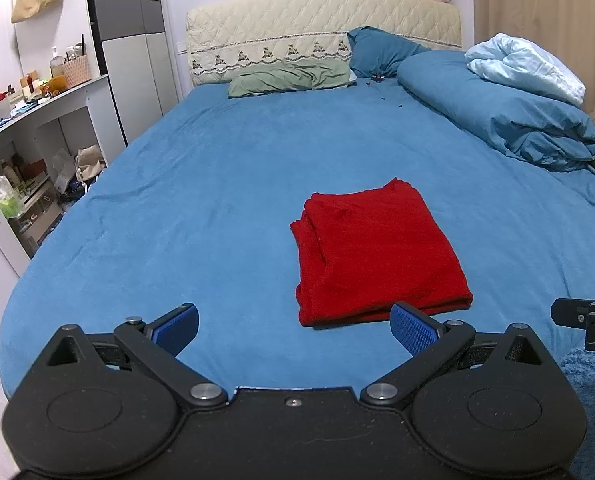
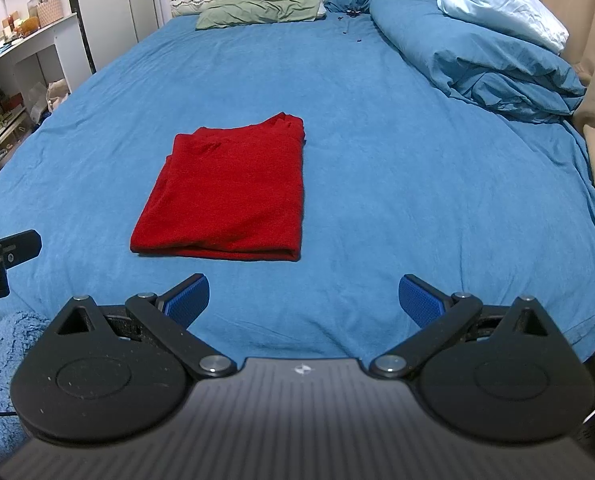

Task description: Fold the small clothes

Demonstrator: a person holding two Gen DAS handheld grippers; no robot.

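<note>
With the red cloth (image 1: pixel 379 254) lying folded on the bed (image 1: pixel 217 184) just ahead of both empty, spread jaws, the fold looks done, so any next move is a last halving or tidying.

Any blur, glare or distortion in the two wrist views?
Left wrist view: strong fisheye bowing of the bed, dark corner vignetting, red garment sharp, no glare. Right wrist view: same bowing, garment sharp, gripper body at the bottom edge soft.
</note>
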